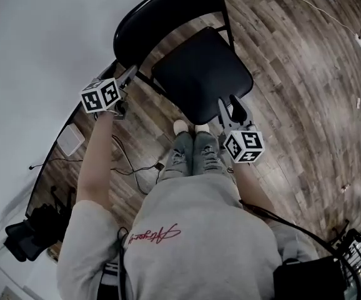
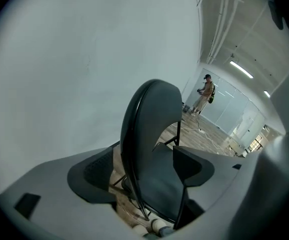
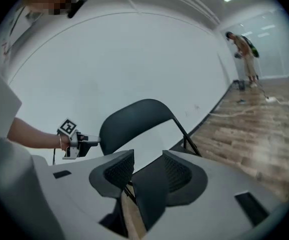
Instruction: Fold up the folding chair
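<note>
Two hand-held grippers flank a black folding chair [image 1: 202, 74], which stands unfolded on the wood-plank floor [image 1: 299, 80] beside a white wall [image 1: 37, 30]. Left gripper [image 1: 129, 75]: jaws spread wide, tips just beside the left edge of the backrest [image 1: 168, 8]. The left gripper view shows the backrest rim between the pads, neither pressing on it. Right gripper [image 1: 228, 103]: jaws apart at the front right corner of the seat [image 3: 152, 194], whose edge stands between the pads in the right gripper view with no pinch visible.
</note>
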The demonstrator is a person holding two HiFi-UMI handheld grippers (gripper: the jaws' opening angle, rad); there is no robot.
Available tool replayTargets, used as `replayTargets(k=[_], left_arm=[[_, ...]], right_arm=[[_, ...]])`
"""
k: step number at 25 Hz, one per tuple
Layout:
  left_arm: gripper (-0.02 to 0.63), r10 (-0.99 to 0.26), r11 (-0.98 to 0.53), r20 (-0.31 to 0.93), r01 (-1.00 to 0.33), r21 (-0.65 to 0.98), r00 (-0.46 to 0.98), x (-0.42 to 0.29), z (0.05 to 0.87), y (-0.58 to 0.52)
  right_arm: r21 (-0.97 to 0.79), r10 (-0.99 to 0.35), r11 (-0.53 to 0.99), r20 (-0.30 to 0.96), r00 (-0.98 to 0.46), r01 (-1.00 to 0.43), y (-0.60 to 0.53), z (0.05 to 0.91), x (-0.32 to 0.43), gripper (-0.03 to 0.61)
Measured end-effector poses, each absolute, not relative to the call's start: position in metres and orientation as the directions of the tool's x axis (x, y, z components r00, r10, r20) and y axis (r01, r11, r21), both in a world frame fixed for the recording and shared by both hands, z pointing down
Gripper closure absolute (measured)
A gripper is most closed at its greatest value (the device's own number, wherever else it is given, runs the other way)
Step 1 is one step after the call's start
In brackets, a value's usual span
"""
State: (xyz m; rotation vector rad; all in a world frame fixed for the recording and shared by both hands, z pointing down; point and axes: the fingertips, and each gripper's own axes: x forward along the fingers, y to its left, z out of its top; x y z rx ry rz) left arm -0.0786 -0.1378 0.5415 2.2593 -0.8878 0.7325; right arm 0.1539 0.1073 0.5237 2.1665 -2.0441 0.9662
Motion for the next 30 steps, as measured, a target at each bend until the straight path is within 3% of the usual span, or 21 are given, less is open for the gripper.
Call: replayTargets(k=[6,13,18,21,25,30], left_arm=[[0.198,-0.348,-0.62,0.696,-0.711,0.332,0.628,-0.069,0.558,-0.158],[0.156,-0.159,-0.707,0.724,-0.589,0.391,0.671,-0.058,0.581,-0.154],[0.147,-0.126,-0.779,0.718,-0.517,0.356,0.684,-0.054,0.596,-0.16],[0.147,-0.105,-0.8,0.697,-0.477,0.365,0.709,-0.048,0.603,-0.164],[0.147,-0.054,-0.82,0.666,-0.414,0.396,0.744,-0.035,0.606,-0.16],[0.15,-0.044,-0.844,0.606,-0.354,0.402,0.794,-0.028,0.6,-0.156]], right_arm=[[-0.662,-0.843,-0.472,0.533,0.076,-0.583,0.148,0.637,0.195,0.356],[-0.683,-0.73,-0.633,0.683,-0.011,-0.364,0.207,0.774,0.189,0.319],[-0.809,-0.783,-0.55,0.586,-0.209,-0.207,0.2,0.819,0.159,0.305],[-0.829,-0.77,-0.522,0.559,-0.309,-0.199,0.193,0.841,0.139,0.302],[-0.884,-0.817,-0.442,0.467,-0.339,-0.152,0.192,0.846,0.13,0.304],[-0.956,-0.856,-0.23,0.287,-0.431,-0.18,0.182,0.843,0.13,0.304]])
